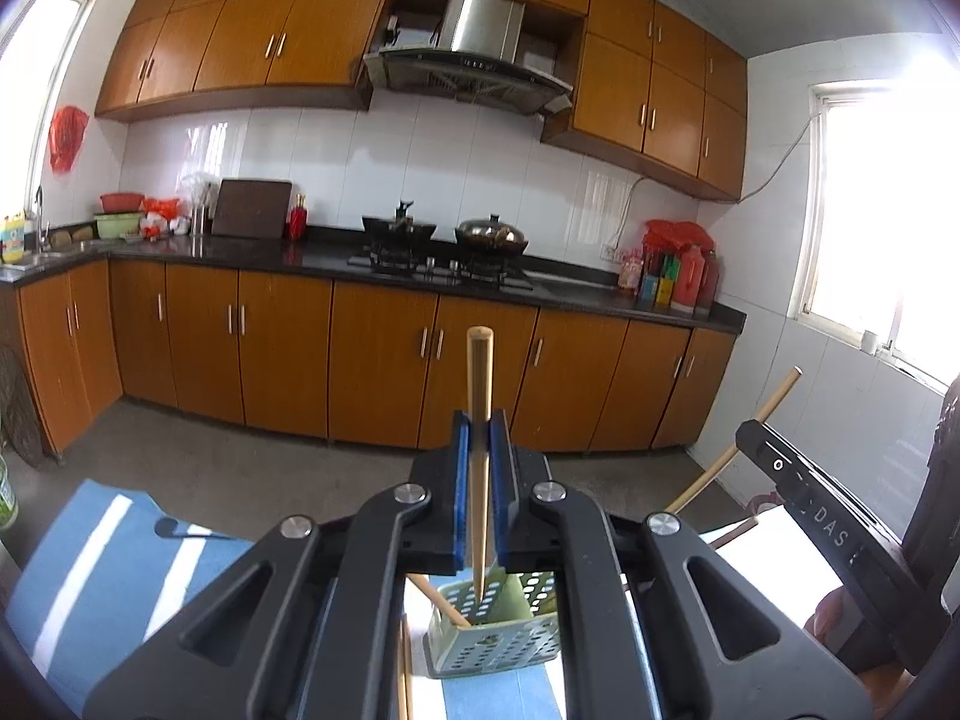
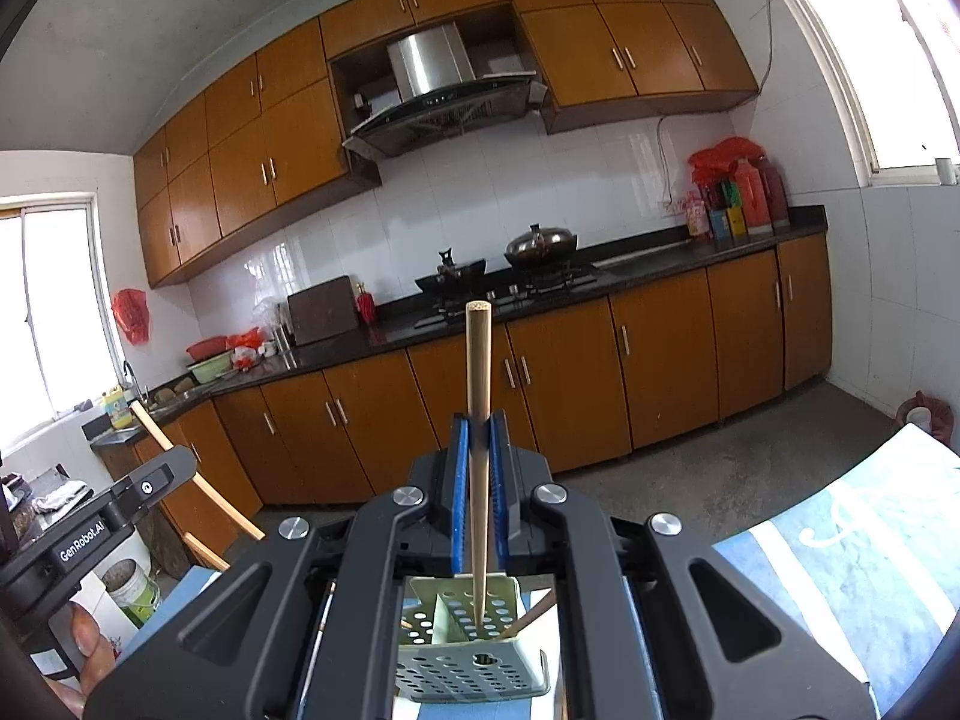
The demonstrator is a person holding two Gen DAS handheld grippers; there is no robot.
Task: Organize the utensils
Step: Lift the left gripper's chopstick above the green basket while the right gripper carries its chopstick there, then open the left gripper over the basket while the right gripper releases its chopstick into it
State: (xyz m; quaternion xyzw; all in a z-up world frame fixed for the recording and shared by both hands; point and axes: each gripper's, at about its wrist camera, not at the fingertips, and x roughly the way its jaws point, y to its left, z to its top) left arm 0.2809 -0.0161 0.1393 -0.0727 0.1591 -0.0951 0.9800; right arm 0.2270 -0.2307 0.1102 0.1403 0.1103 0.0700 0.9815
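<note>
I had each gripper, left [image 1: 480,438] and right [image 2: 480,438], clamped on a chopstick [image 1: 480,396] pointing twelve o'clock (tips aimed down into the basket [image 1: 498,636]).

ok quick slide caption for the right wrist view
Right gripper clamps a wooden chopstick upright above the perforated utensil holder.

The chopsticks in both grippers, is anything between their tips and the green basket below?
Nothing visible blocks them. The left gripper holds its chopstick with the tip over the basket. The right gripper holds its chopstick the same way. One chopstick already leans inside.
</note>
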